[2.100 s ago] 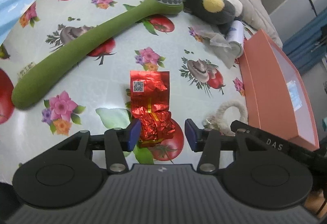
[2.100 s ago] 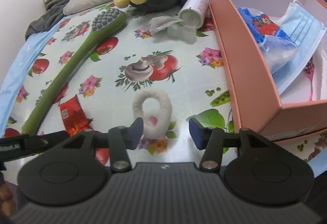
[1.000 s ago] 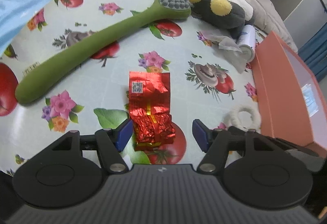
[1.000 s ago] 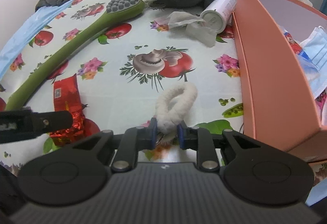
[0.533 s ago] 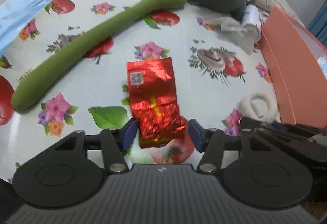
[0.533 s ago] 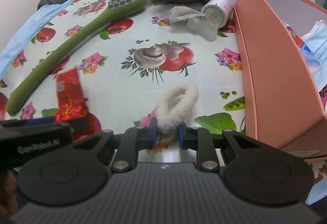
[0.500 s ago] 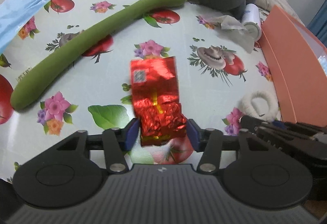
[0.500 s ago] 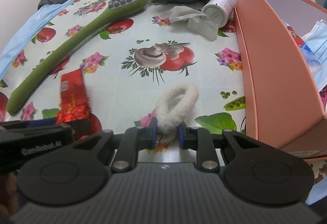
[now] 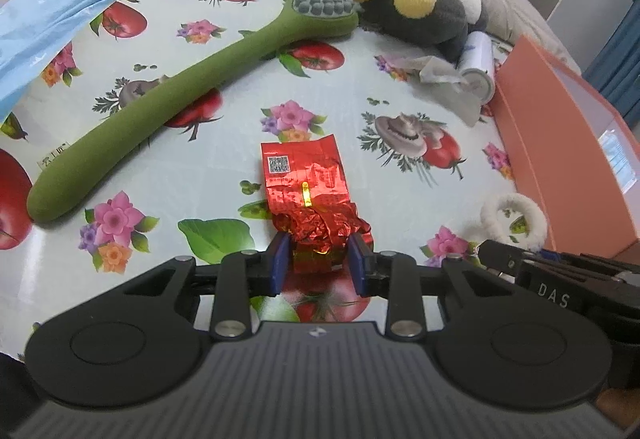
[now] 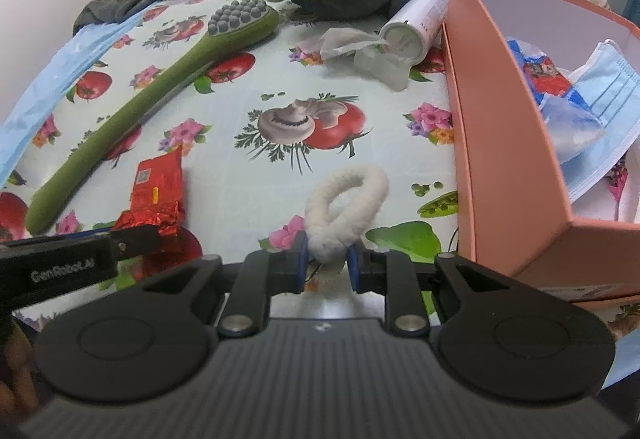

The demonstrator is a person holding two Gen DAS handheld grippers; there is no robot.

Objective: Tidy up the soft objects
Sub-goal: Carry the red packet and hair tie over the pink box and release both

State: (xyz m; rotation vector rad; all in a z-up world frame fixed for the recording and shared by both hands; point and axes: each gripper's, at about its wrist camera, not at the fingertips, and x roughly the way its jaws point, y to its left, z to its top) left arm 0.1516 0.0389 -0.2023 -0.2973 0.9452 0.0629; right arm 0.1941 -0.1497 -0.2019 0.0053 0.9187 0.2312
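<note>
A red foil packet [image 9: 306, 179] lies on the flowered tablecloth, its crumpled near end between the pads of my left gripper [image 9: 318, 265]. The jaws are closing and both pads touch the foil. To its right a white fluffy hair loop [image 9: 536, 219] rests beside the orange box [image 9: 560, 143]. In the right wrist view my right gripper [image 10: 327, 265] is shut on the near end of the white loop [image 10: 352, 195], which still lies on the cloth. The red packet [image 10: 158, 183] shows at the left there, behind the left gripper's finger.
A long green massage brush [image 9: 168, 107] lies diagonally at the left. A dark plush toy [image 9: 420, 15], a white tube [image 9: 476, 67] and crumpled tissue [image 9: 444, 79] sit at the back. The orange box [image 10: 500, 159] holds a blue face mask [image 10: 608, 95] and packets. A blue sheet [image 9: 48, 11] borders the left.
The left jaws have closed in from either side until they touch the packet's crumpled end. The right gripper has stayed shut on the white loop without moving.
</note>
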